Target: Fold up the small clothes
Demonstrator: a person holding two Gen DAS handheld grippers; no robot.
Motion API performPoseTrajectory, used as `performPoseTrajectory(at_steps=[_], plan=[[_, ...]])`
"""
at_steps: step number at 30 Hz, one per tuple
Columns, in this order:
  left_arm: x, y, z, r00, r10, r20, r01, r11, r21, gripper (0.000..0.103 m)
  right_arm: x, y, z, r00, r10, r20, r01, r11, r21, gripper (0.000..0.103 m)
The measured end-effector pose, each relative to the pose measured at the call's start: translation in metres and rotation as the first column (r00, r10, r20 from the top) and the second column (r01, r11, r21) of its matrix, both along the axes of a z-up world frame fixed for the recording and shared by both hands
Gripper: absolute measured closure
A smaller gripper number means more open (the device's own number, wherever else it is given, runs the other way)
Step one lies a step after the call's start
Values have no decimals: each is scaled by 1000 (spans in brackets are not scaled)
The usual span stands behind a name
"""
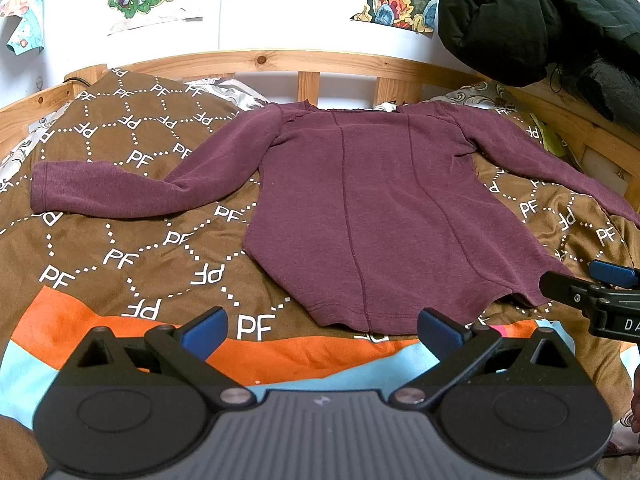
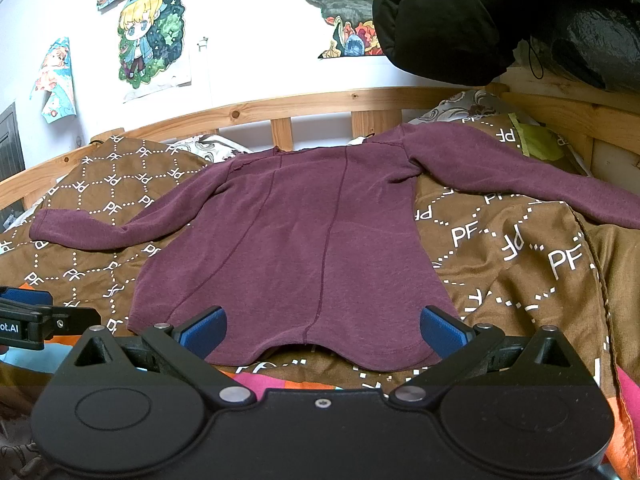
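A maroon long-sleeved shirt (image 1: 380,208) (image 2: 304,240) lies flat on the bed, neck toward the headboard, both sleeves spread out sideways. My left gripper (image 1: 322,334) hovers open just short of the hem, slightly left of the shirt's middle, holding nothing. My right gripper (image 2: 322,332) is open too, its blue pads either side of the hem's centre, and it grips nothing. In the left wrist view the right gripper (image 1: 592,286) shows at the right edge beside the hem's right corner. In the right wrist view the left gripper (image 2: 28,316) shows at the left edge.
The bed is covered by a brown quilt (image 1: 120,248) (image 2: 520,264) printed with white PF letters, with orange and light blue bands near me. A wooden headboard (image 1: 280,60) runs behind. A black padded jacket (image 1: 540,12) hangs at the upper right. Drawings (image 2: 152,36) are pinned to the wall.
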State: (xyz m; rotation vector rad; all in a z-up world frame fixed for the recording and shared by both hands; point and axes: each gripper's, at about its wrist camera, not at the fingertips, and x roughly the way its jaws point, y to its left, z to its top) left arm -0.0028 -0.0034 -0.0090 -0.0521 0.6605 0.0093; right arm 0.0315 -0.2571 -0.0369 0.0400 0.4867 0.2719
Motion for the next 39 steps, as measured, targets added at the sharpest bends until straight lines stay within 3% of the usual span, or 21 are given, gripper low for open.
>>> performPoseTrajectory(at_steps=[11, 20, 28, 34, 39], plan=[[2, 3, 3, 1000, 6, -8, -6, 1000, 3, 1, 0, 0, 0, 1000, -6, -7, 6, 1000, -10, 0], [3, 2, 13, 1000, -22, 13, 22, 1000, -7, 1, 5, -1, -4, 993, -111, -35, 108, 991, -82, 0], [25, -6, 49, 999, -16, 46, 13, 998, 68, 1, 9, -11, 4, 982, -186, -19, 183, 977, -110, 0], [57, -16, 83, 998, -54, 9, 53, 993, 109, 1, 14, -28, 14, 971, -239, -18, 238, 970, -58, 0], [86, -40, 113, 996, -83, -13, 84, 967, 239, 1, 20, -51, 21, 956, -290, -41, 291, 957, 14, 0]])
